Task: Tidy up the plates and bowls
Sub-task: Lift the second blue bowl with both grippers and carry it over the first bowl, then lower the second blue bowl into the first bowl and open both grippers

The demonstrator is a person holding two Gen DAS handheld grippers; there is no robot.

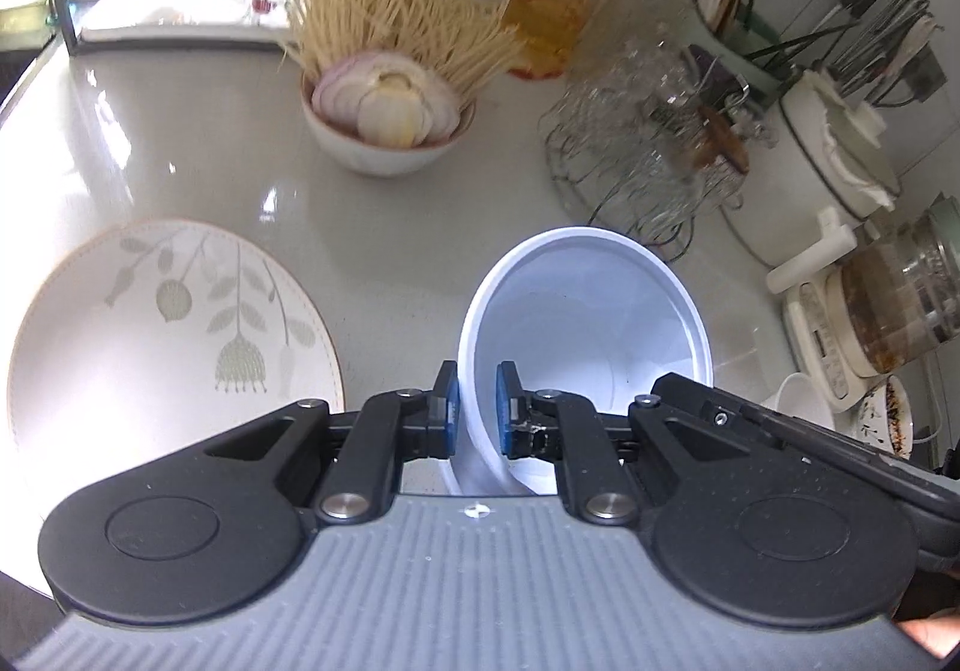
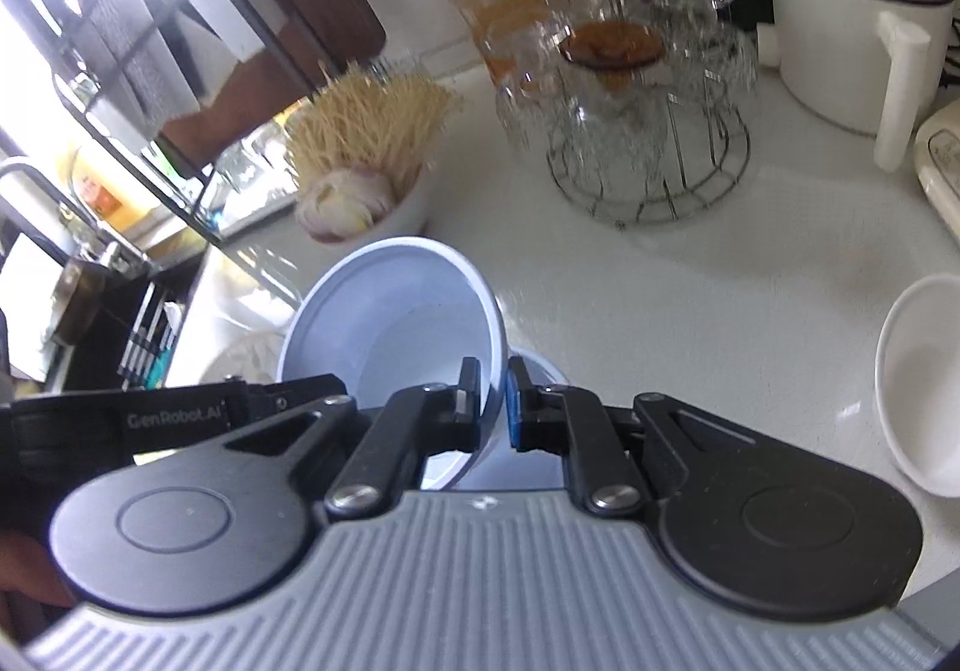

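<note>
Midway at best: left gripper (image 1: 477,410) and right gripper (image 2: 493,404) each clamp a pale-blue bowl (image 1: 585,323) rim, floral plate (image 1: 168,335) lower left and white bowl (image 2: 921,383) at right edge still unstacked.

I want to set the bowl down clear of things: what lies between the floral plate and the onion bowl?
Bare countertop only, between the floral plate and the onion bowl, in the left wrist view.

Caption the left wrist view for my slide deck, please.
Left gripper pinches the rim of a tilted pale blue bowl beside a floral white plate.
</note>
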